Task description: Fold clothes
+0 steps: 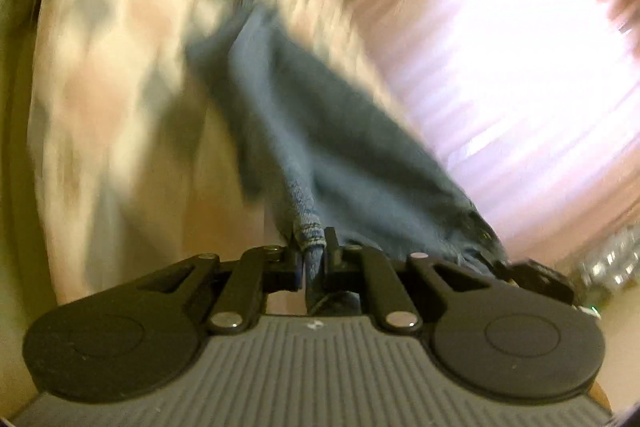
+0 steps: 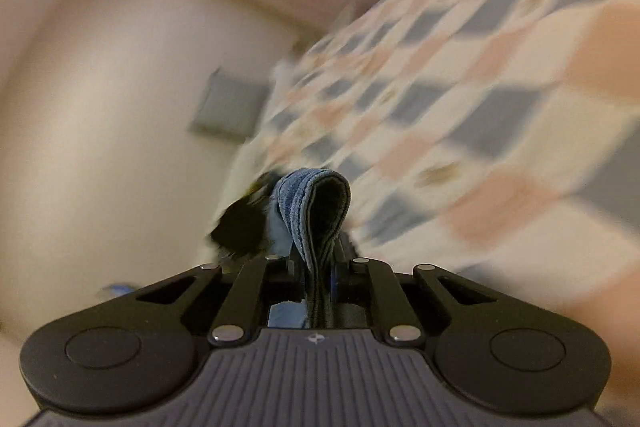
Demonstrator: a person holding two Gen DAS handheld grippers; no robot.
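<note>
A blue denim garment (image 1: 320, 115) hangs stretched away from my left gripper (image 1: 313, 255), which is shut on a stitched hem corner of it. In the right wrist view my right gripper (image 2: 318, 259) is shut on a folded loop of the same blue denim (image 2: 316, 207), which arches up above the fingers. In the left wrist view the other black gripper (image 1: 536, 275) shows at the far edge of the cloth, lower right. Both views are motion-blurred.
A bed cover (image 2: 460, 99) with a pink, grey and cream diamond pattern fills the right of the right wrist view and the left of the left wrist view (image 1: 112, 75). A bright curtained window (image 1: 520, 67) is at right. A cream wall (image 2: 100, 107) carries a grey panel (image 2: 228, 107).
</note>
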